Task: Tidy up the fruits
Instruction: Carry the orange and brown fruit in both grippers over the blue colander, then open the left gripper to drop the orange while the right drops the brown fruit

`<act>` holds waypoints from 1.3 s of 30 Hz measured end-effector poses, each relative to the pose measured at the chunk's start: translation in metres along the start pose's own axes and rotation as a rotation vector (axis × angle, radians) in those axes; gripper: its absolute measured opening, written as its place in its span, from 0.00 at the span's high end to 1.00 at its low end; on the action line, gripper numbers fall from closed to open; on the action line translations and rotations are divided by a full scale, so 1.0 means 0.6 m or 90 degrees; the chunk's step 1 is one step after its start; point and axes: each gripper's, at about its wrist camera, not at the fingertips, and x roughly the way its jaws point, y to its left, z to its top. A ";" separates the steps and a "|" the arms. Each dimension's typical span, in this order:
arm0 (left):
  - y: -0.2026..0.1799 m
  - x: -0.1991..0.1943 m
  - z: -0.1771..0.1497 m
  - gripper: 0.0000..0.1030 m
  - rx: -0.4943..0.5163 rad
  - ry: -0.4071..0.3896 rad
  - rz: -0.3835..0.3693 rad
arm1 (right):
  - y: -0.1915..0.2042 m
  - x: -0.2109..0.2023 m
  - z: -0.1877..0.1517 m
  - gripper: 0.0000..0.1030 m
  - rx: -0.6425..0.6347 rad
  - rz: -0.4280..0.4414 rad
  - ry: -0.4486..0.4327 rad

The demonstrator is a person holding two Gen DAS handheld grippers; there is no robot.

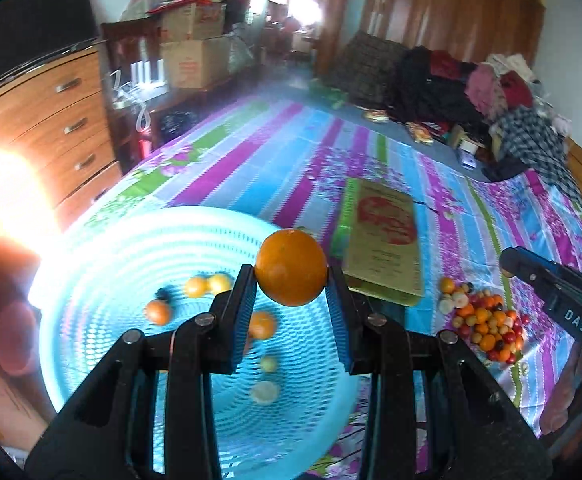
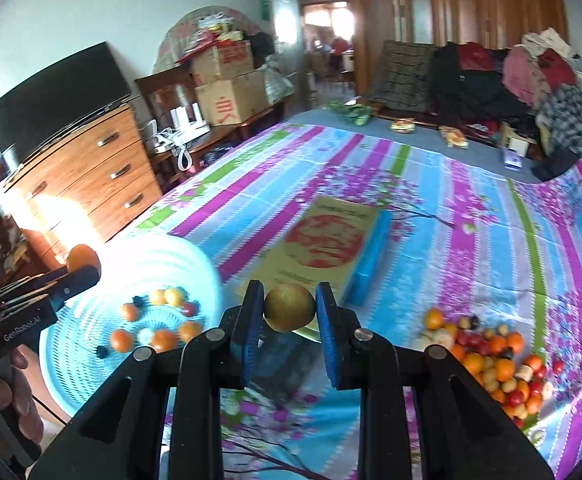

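Left gripper [image 1: 291, 280]: jaws clamp an orange [image 1: 291, 267] above the basket [image 1: 103, 264], ready to drop.
Right gripper [image 2: 290, 310]: jaws pinch a yellowish fruit [image 2: 290, 307], perhaps a pear, over the bed [image 2: 471, 240].

The left gripper [image 1: 291, 276] pointed steeply downward with its blue pads clamped on an orange [image 1: 291, 266], while the right gripper [image 2: 290, 308], tilted likewise, pinched a yellowish-brown fruit [image 2: 290, 307], and a bare hand [image 2: 3, 396] gripped the left handle.

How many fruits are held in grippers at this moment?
2. An orange sits between the left gripper pads, above the blue basket; a yellowish fruit in the right gripper.
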 end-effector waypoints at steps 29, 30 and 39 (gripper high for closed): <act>0.232 0.059 -0.049 0.65 -0.157 0.185 0.073 | 0.223 0.200 0.024 0.72 -0.119 0.111 0.249; 0.234 0.060 -0.050 0.65 -0.160 0.189 0.071 | 0.224 0.206 0.021 0.72 -0.119 0.113 0.257; 0.225 0.081 -0.057 0.64 -0.139 0.221 0.069 | 0.227 0.237 0.003 0.72 -0.109 0.113 0.292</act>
